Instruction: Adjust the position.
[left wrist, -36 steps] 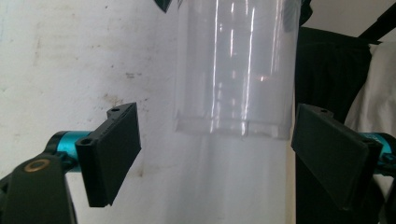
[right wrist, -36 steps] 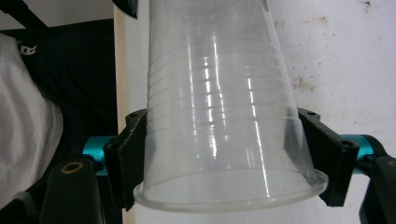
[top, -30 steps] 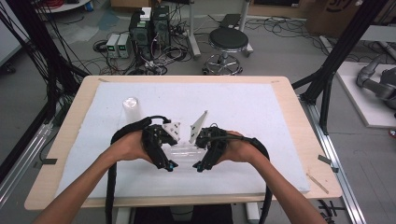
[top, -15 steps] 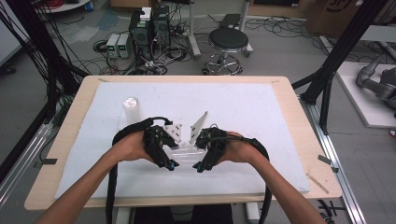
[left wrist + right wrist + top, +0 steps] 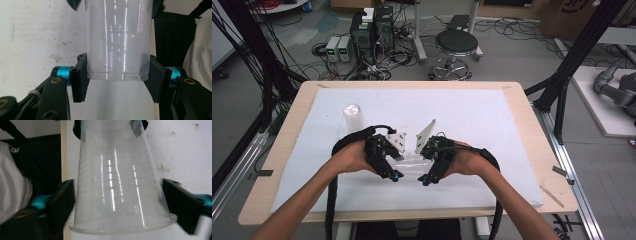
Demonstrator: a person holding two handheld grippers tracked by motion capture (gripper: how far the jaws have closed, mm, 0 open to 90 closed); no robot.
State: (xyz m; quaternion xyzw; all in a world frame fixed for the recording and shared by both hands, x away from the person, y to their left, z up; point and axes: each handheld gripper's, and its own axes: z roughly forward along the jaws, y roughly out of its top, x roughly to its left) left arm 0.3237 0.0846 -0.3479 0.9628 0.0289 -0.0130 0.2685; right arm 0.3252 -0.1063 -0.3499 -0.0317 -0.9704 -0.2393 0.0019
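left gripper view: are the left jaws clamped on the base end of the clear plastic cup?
Yes: both black pads of the left gripper press against the sides of the clear plastic cup right at its base end.

Two handheld grippers, the left gripper (image 5: 395, 176) and the right gripper (image 5: 426, 179), are facing each other. One clear plastic cup (image 5: 412, 163) is lying between their jaws, and a second clear cup (image 5: 352, 117) is standing beyond the jaws on one counter (image 5: 512, 130).
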